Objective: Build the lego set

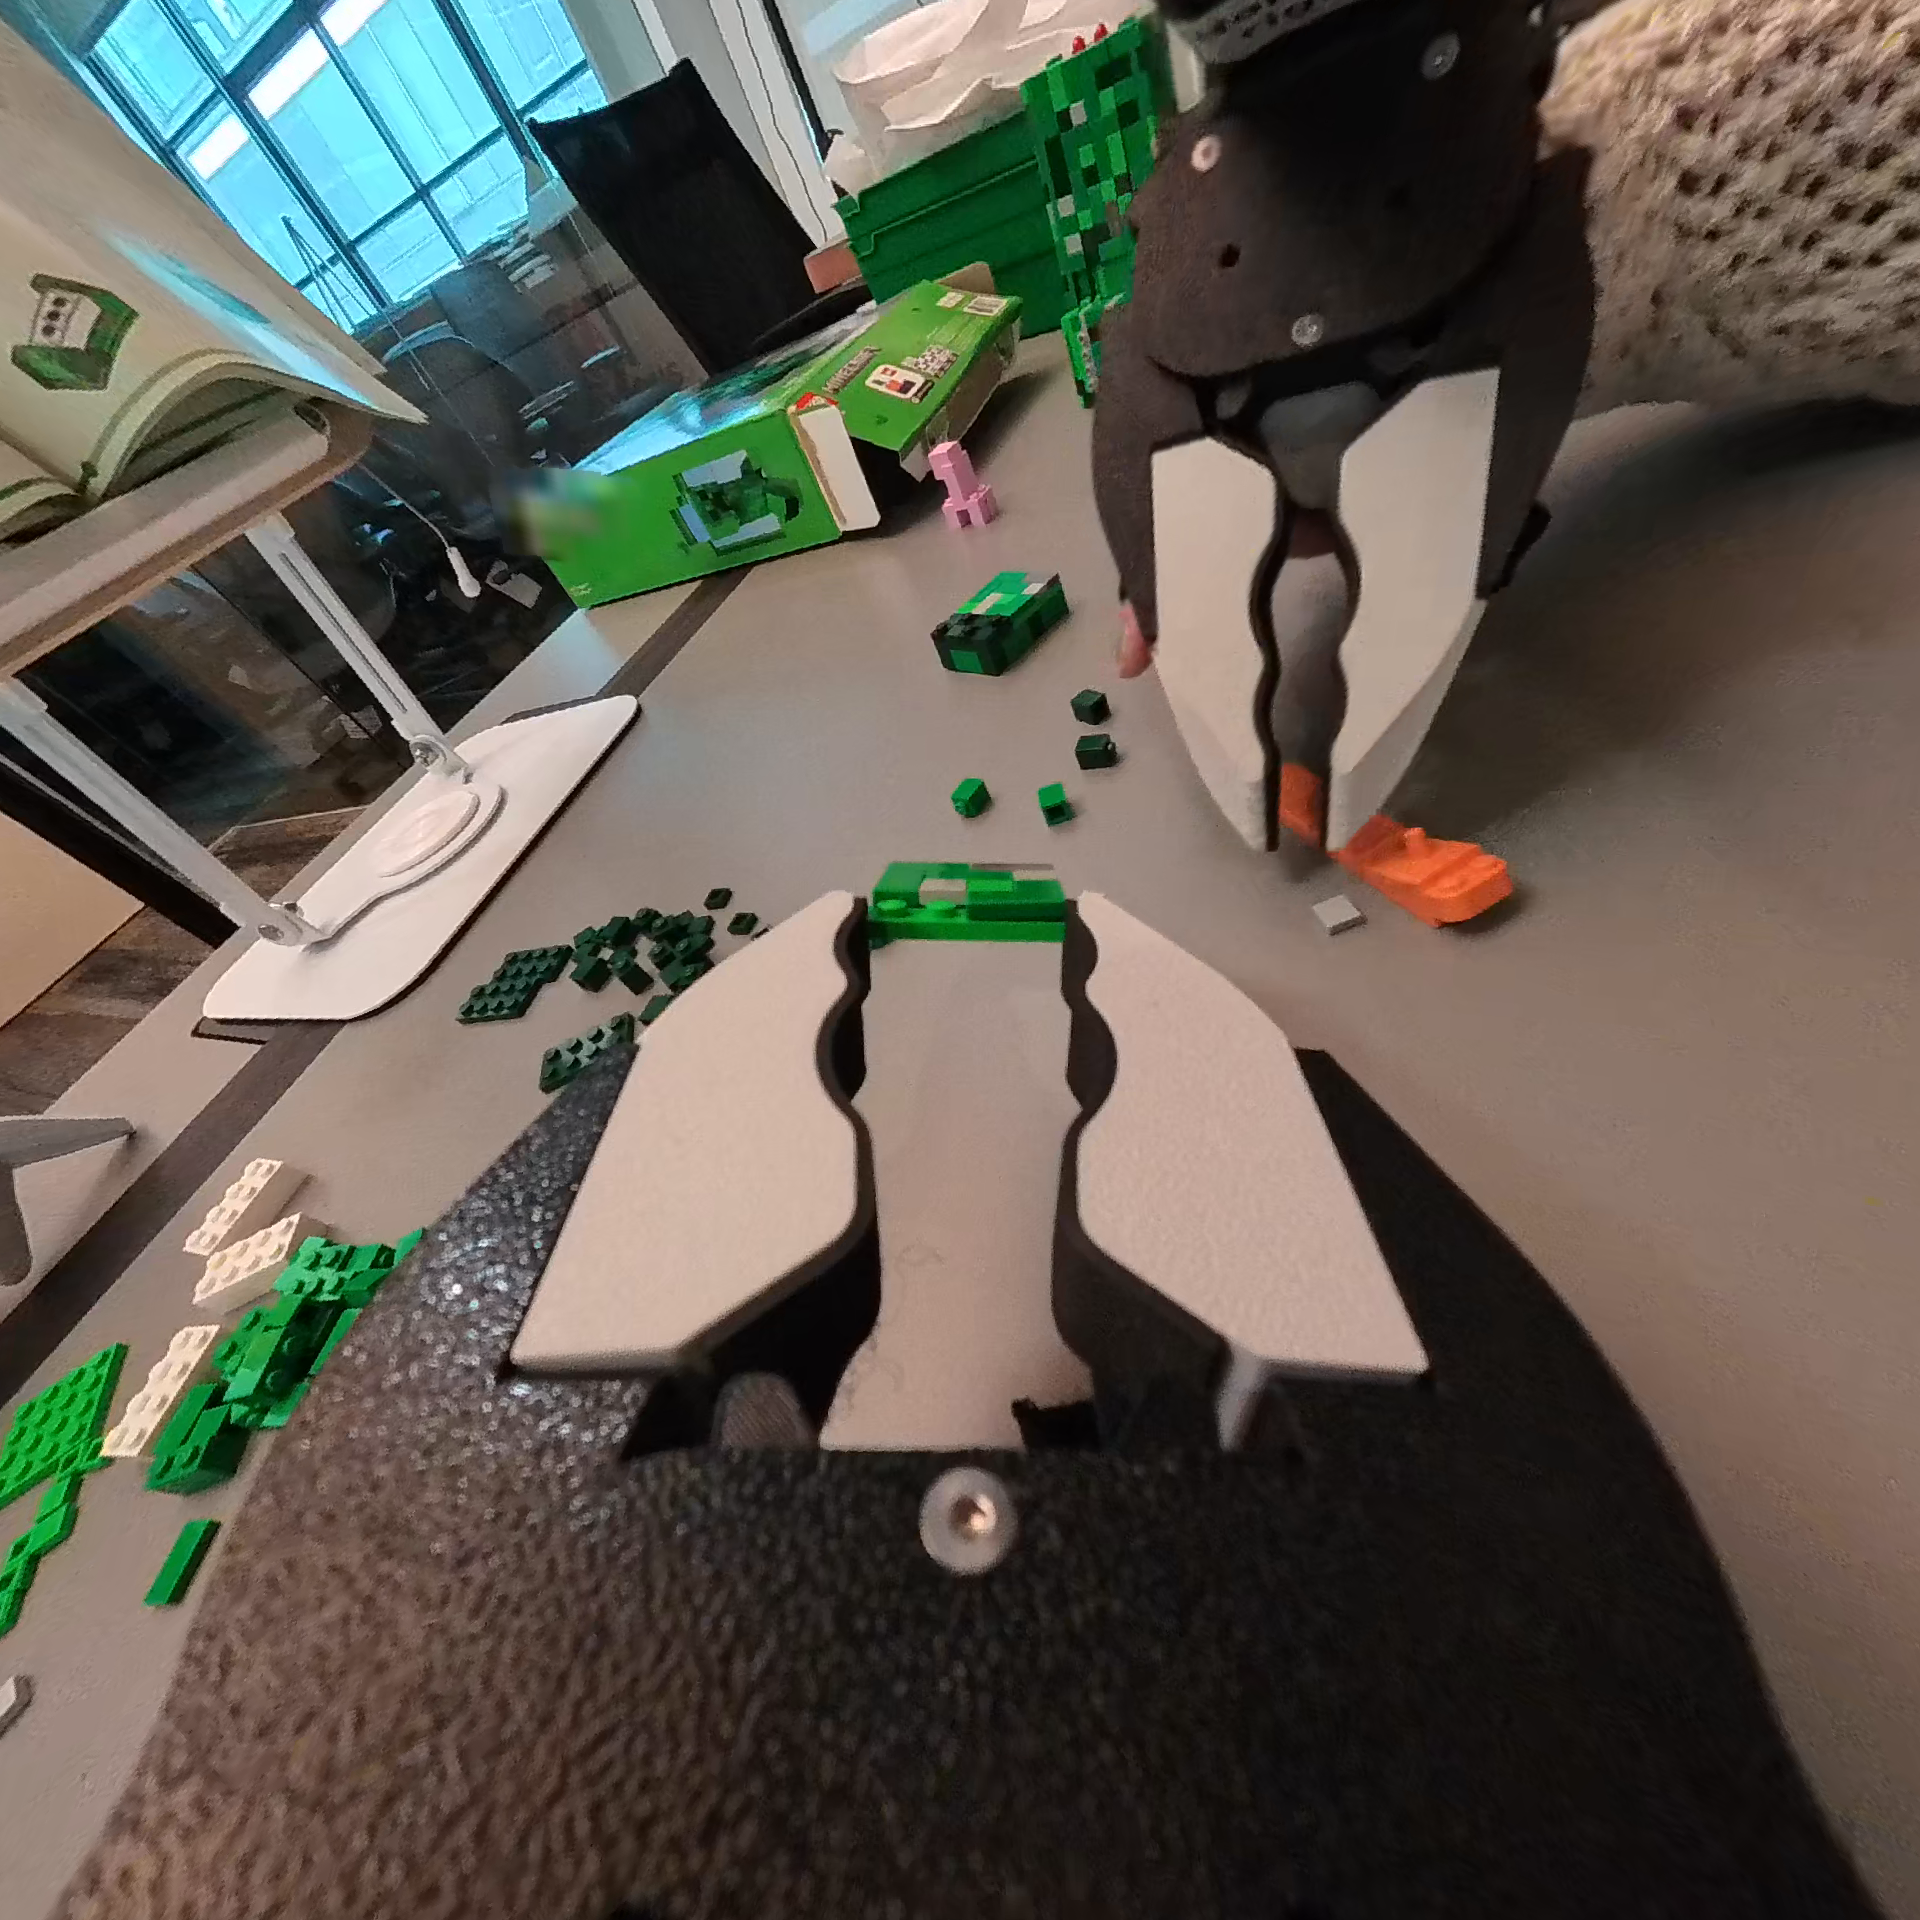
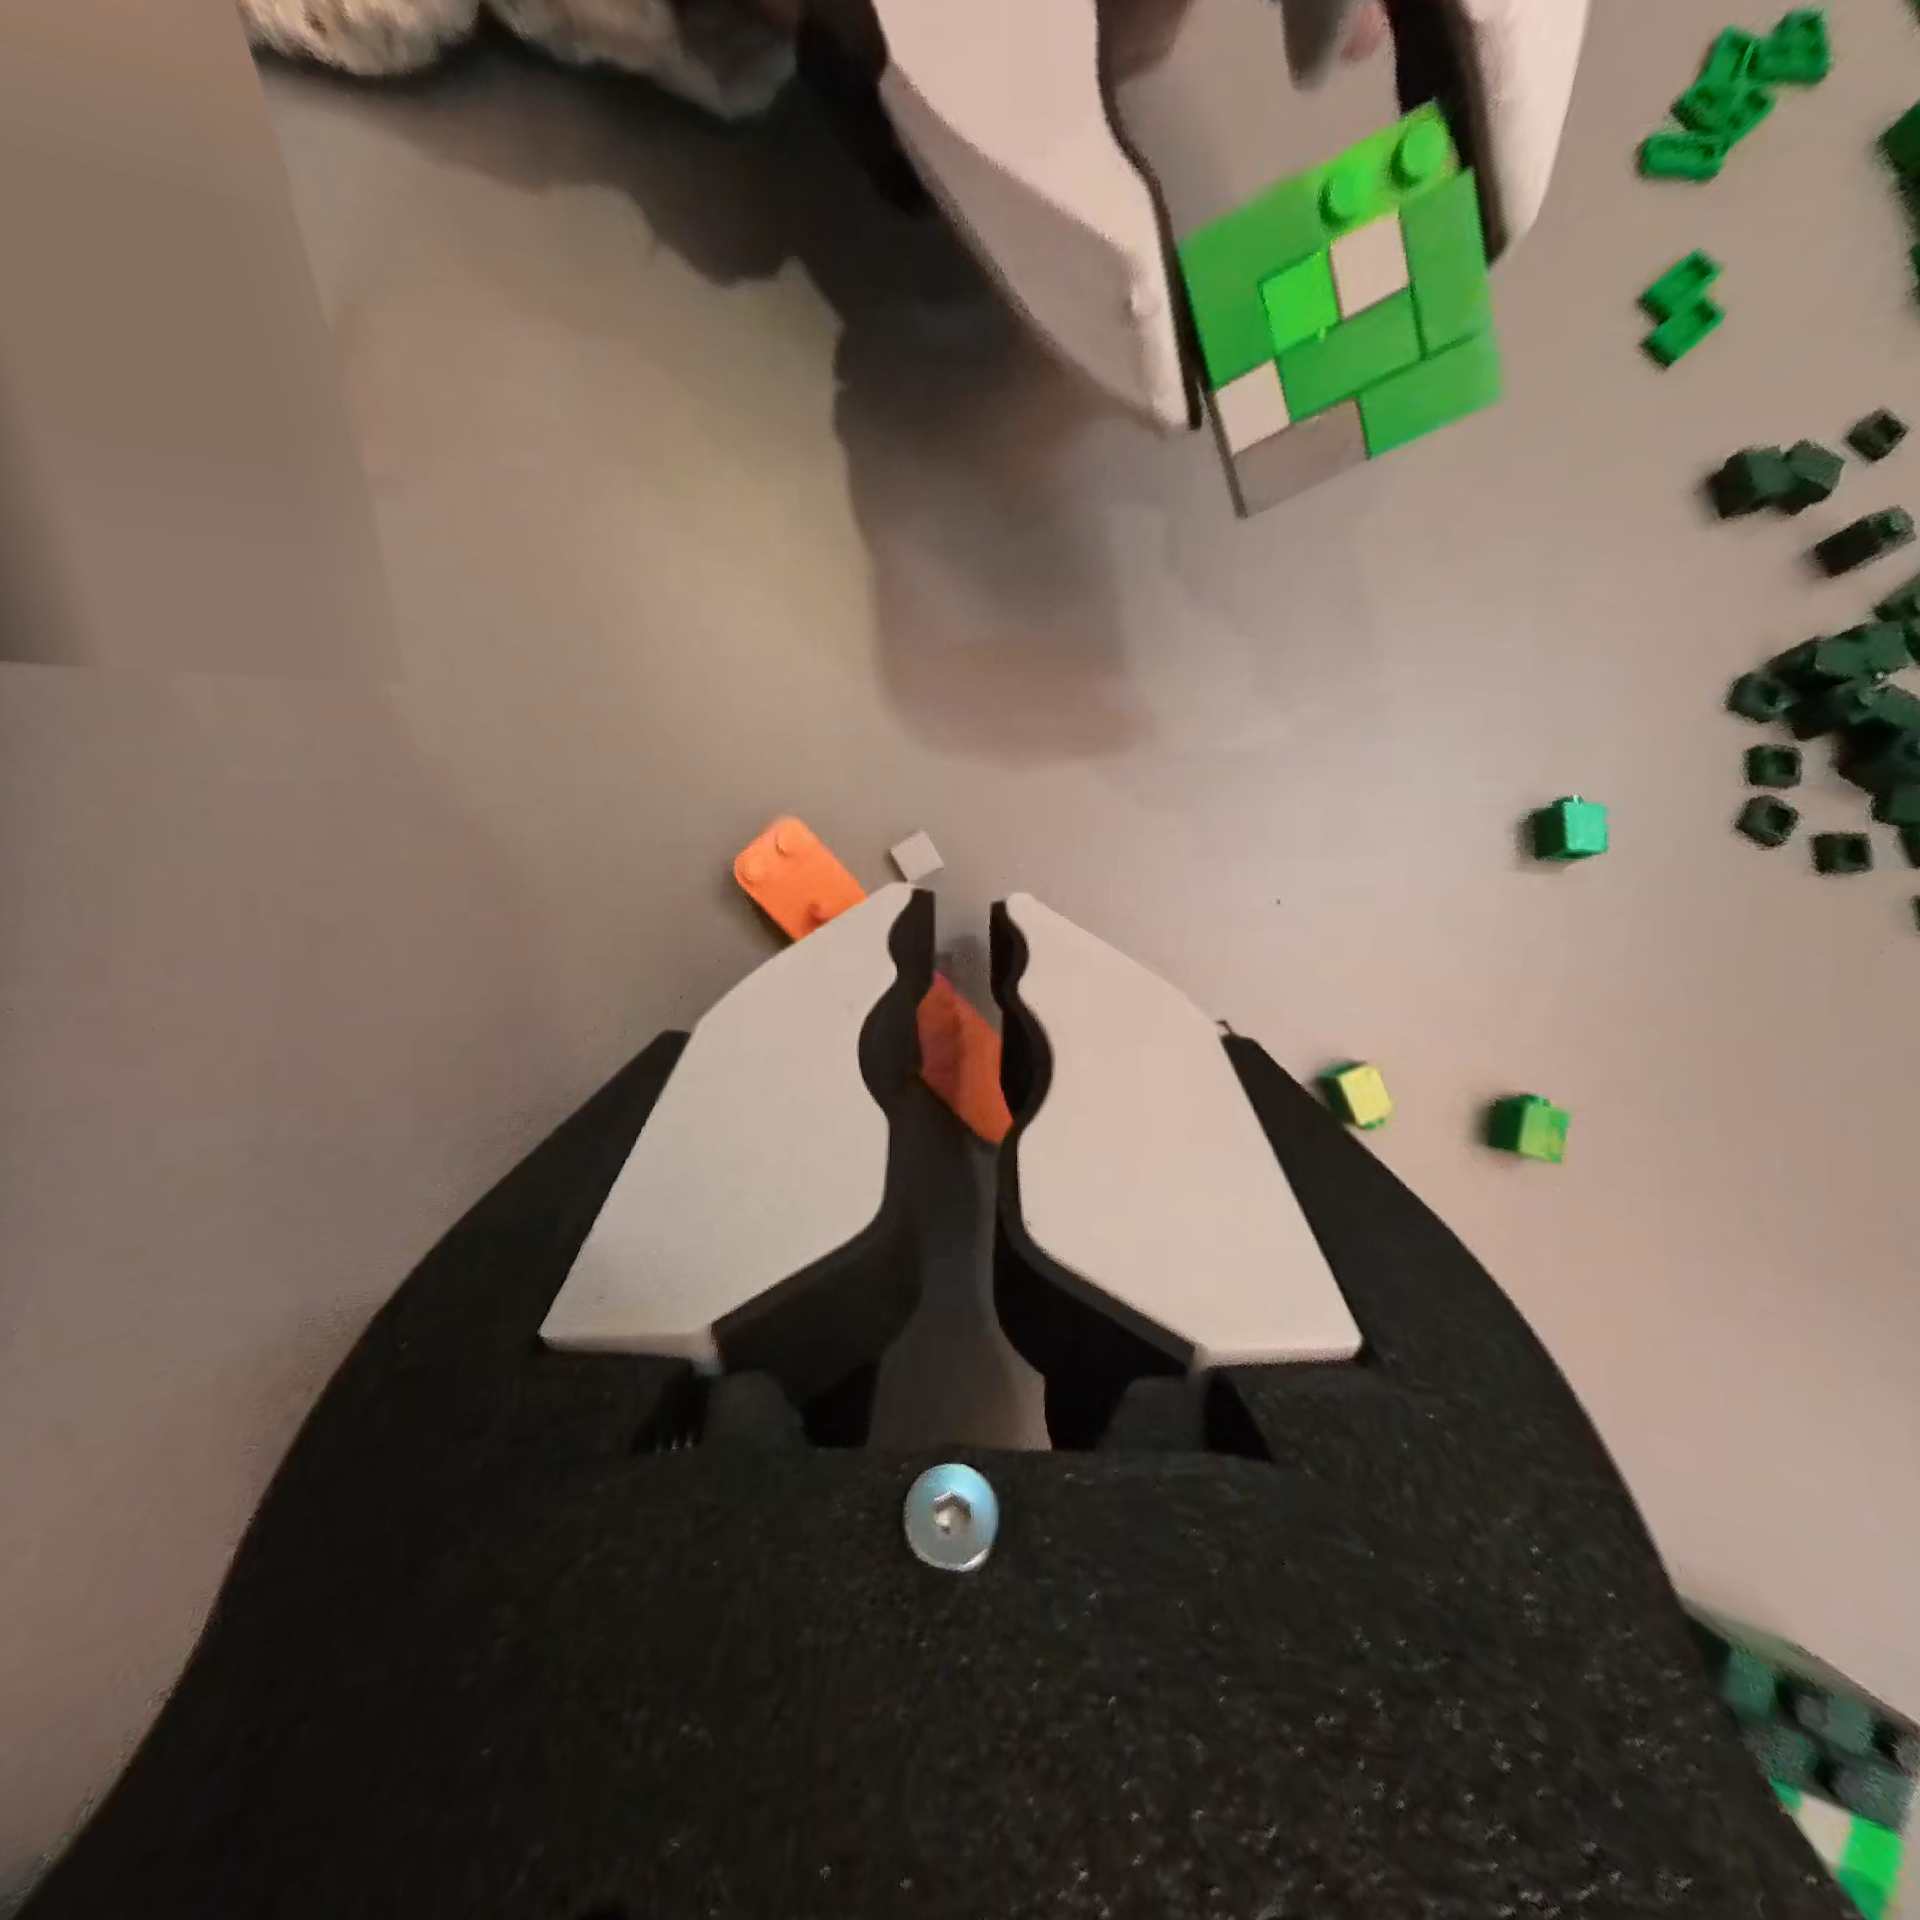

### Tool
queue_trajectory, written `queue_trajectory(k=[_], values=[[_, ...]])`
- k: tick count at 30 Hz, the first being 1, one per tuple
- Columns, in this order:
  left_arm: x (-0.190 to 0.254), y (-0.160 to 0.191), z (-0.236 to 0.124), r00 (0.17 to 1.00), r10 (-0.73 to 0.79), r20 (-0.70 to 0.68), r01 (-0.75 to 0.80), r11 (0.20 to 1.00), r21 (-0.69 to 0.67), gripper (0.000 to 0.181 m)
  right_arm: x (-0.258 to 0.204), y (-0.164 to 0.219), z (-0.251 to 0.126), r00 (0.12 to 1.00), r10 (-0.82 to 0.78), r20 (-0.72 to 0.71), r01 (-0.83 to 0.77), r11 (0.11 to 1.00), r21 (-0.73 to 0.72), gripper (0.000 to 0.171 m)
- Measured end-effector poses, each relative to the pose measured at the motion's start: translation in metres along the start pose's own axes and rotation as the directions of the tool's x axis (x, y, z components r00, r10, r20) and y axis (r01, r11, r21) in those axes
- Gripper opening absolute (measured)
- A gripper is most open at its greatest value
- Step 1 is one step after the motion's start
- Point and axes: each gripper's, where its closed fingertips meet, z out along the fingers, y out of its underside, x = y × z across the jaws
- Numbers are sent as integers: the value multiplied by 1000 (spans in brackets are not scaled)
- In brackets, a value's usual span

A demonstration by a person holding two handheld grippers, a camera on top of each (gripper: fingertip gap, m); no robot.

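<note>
The green cardboard box (image 1: 727, 488) lies on its side on the grey tabletop (image 1: 1558, 1143), flap open, contents hidden. The left hand-held gripper (image 1: 966, 914) grips a flat green-and-grey tiled lego panel (image 2: 1340, 322) at its fingertips. The right hand-held gripper (image 2: 961, 914) pinches one orange lego separator tool (image 2: 800, 878) against the tabletop, just beside one small grey square tile (image 2: 915, 856).
</note>
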Motion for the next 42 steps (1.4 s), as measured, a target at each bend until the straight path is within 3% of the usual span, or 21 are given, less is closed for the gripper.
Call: queue_trajectory(k=[3,6,11,15,21,30,38,42], values=[[1,0,0,1000,2,-3,-2,1000,-2,35,-1,6,0,1000,4,0,-4,998,-55,0],[2,0,1,1000,5,-6,-5,1000,-4,35,-15,5,1,994,38,99,-30,996,-82,0],[2,0,1,1000,6,-10,-6,1000,-4,35,-7,-5,3,998,-42,41,43,999,-22,8],[3,0,1,1000,7,-14,-7,1000,0,35,-11,-4,7,987,-141,71,143,990,-21,15],[4,0,1,1000,7,-22,-7,1000,0,35,-10,-3,12,972,-213,100,219,975,-48,14],[8,1,1,998,-17,-58,16,1000,-14,35,-7,-3,14,974,-200,102,208,976,-69,8],[11,6,3,988,-115,-101,108,991,-78,35,22,-68,-16,995,9,-97,19,959,283,8],[19,6,3,981,-121,-151,108,990,-93,35,30,-76,-11,983,-29,-179,82,952,296,8]])
